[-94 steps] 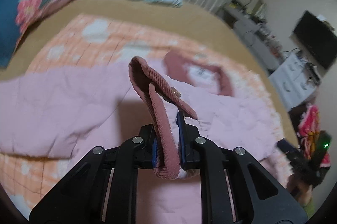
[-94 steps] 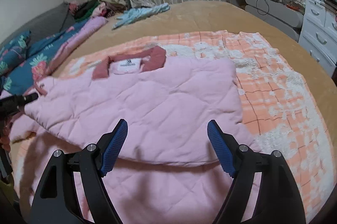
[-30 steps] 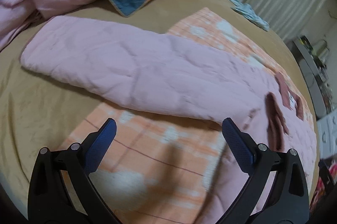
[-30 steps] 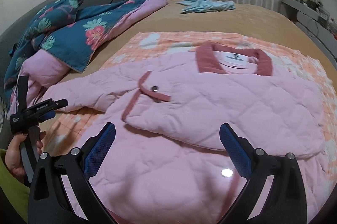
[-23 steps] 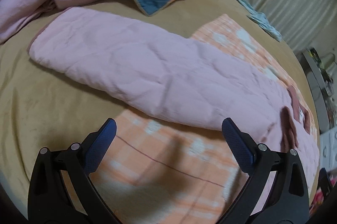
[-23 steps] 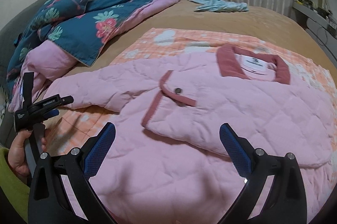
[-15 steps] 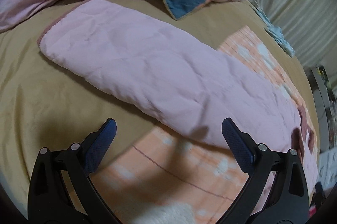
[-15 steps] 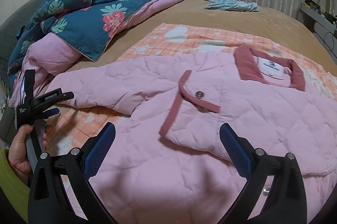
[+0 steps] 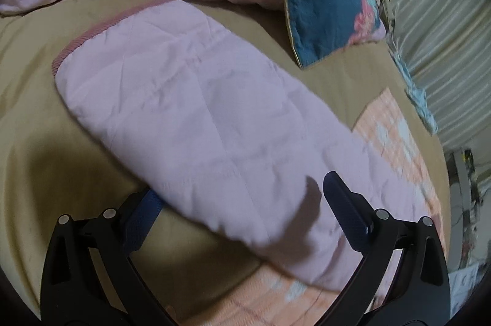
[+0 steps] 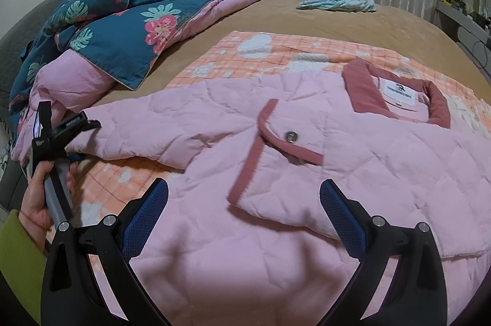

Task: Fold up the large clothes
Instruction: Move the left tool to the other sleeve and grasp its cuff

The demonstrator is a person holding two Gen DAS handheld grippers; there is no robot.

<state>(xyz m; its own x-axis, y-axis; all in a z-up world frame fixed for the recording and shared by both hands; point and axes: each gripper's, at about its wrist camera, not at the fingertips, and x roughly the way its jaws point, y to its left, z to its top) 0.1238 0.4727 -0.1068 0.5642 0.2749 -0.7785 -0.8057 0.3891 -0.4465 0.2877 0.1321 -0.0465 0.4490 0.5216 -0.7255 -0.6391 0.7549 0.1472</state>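
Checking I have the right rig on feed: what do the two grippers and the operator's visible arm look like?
Both the left gripper and right gripper have black angular frames with silver screws and blue textured finger pads. The left hand is bare below a lime-green sleeve, gripping a grey handle.

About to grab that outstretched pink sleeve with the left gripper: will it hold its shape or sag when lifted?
The sleeve looks quilted and puffy, so it will probably drape rather than stay straight. The left gripper is open around its edge; padding may compress easily. Since it is attached to the jacket, lifting likely tugs the body.
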